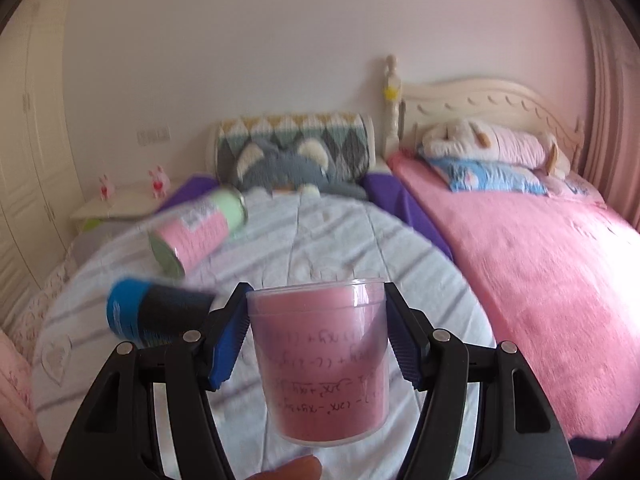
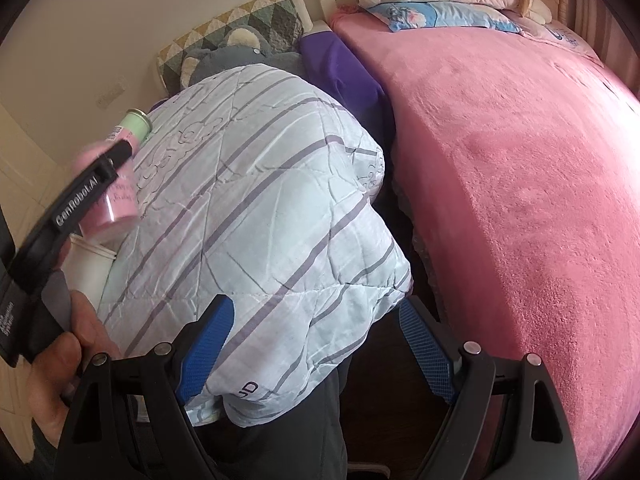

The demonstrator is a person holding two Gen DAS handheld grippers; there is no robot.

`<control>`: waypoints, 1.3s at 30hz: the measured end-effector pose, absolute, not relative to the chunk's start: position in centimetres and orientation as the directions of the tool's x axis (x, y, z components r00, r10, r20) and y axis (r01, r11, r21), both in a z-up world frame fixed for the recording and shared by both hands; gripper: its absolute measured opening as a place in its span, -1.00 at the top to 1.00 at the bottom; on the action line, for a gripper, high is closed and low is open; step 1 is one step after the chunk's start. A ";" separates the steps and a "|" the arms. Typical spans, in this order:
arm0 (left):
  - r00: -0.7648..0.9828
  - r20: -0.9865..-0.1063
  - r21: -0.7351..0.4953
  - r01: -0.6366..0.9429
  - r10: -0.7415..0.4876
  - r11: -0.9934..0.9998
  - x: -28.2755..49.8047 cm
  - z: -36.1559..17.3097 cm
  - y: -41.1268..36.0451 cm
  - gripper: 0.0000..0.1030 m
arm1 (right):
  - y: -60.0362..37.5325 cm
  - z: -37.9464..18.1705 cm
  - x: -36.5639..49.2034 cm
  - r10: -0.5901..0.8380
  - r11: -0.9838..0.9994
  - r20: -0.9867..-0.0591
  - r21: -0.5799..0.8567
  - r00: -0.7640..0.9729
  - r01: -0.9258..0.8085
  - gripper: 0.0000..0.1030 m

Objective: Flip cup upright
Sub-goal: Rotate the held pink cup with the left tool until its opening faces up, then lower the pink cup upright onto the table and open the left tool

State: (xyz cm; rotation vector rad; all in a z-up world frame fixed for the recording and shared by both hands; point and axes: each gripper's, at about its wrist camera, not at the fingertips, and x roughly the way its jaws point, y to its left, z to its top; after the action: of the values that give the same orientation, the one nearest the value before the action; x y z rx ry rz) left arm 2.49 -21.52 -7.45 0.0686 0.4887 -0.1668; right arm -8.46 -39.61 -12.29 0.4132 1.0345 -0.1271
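Note:
A clear plastic cup [image 1: 322, 364] with a pink paper lining and handwriting sits between the blue pads of my left gripper [image 1: 316, 344], which is shut on it. The cup's wide rim is up and it hangs above the striped quilt [image 1: 360, 240]. In the right wrist view the same cup [image 2: 114, 200] shows at the far left, partly hidden by the left gripper's black body [image 2: 76, 204]. My right gripper [image 2: 316, 350] is open and empty over the quilt's near edge [image 2: 260, 220].
A pink and green can [image 1: 198, 230] and a blue and black can [image 1: 156, 314] lie on their sides on the quilt, left of the cup. A white cup [image 2: 90, 268] sits at the quilt's left edge. A pink bed [image 1: 520, 264] lies to the right.

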 end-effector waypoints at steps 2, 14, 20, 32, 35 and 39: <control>0.906 -0.409 0.047 0.142 -0.110 0.989 3.3 -6.7 -22.0 -0.29 | -39.6 -12.5 -8.2 0.091 0.917 -0.859 0.270 0.504 0.295 -0.67; 0.808 -0.580 0.074 0.182 -0.106 0.980 4.7 -11.1 -23.6 -0.31 | -39.9 -13.4 -6.7 0.092 0.919 -0.873 0.260 0.479 0.298 -0.67; 0.803 -0.585 0.056 0.180 -0.114 0.982 4.4 -11.0 -23.2 -0.31 | -39.7 -13.7 -6.2 0.100 0.922 -0.876 0.260 0.471 0.288 -0.67; 0.779 -0.611 0.022 0.193 -0.139 0.981 4.5 -9.5 -21.8 -0.94 | -38.6 -12.0 -6.6 0.084 0.924 -0.858 0.258 0.507 0.283 -0.67; 0.748 -0.648 -0.003 0.186 -0.144 0.983 4.5 -9.1 -20.8 -0.95 | -38.0 -11.1 -6.8 0.073 0.925 -0.849 0.254 0.524 0.283 -0.67; 0.729 -0.670 -0.015 0.177 -0.141 0.984 3.8 -7.9 -19.6 -0.95 | -37.1 -9.5 -7.5 0.050 0.929 -0.830 0.243 0.555 0.280 -0.67</control>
State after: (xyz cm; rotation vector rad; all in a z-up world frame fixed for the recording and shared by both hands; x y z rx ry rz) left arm 3.78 -19.56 -7.95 0.0510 0.7339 -0.1752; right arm -7.48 -37.13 -9.51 0.3704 0.9785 -0.1397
